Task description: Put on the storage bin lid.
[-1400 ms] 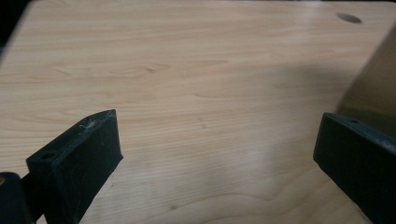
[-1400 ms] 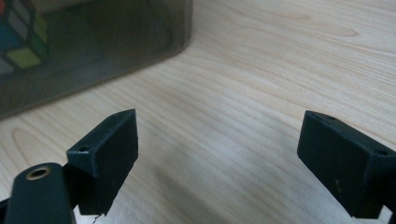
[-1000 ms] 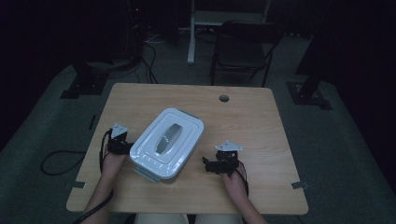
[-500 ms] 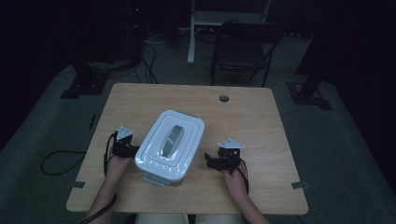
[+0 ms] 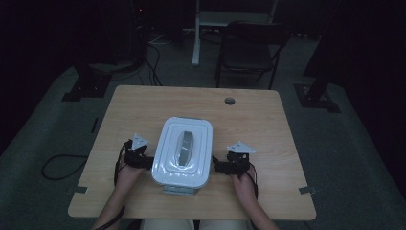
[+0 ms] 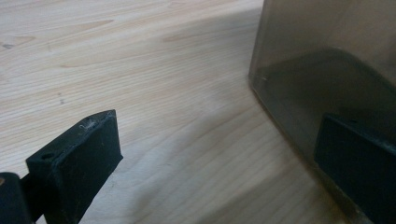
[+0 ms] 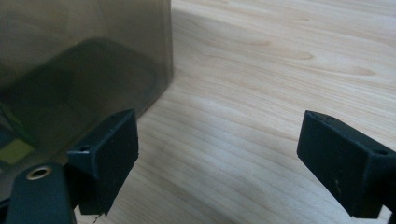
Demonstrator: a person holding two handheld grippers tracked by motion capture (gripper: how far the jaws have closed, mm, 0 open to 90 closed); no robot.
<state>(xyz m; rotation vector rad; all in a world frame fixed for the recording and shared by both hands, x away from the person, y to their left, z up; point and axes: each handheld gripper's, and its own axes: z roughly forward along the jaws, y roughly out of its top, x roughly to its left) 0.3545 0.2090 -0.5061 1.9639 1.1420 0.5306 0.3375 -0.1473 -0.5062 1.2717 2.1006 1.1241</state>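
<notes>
My left gripper [image 5: 143, 160] and right gripper [image 5: 225, 166], both jaws wide open and empty, flank the lidded storage box [image 5: 183, 151] mid-table, its long axis running away from me, left side closer.

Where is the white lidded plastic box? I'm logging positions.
High view: the white lidded plastic box sits on the wooden table's near middle, between both tools.

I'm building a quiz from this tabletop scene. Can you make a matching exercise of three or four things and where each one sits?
Things:
1. storage box
2. left tool
3. right tool
4. round hole

Places:
A. far side of the table
B. at the box's right side
C. middle of the table, lid on
D. at the box's left side

Pairs: 1-C, 2-D, 3-B, 4-A
</notes>
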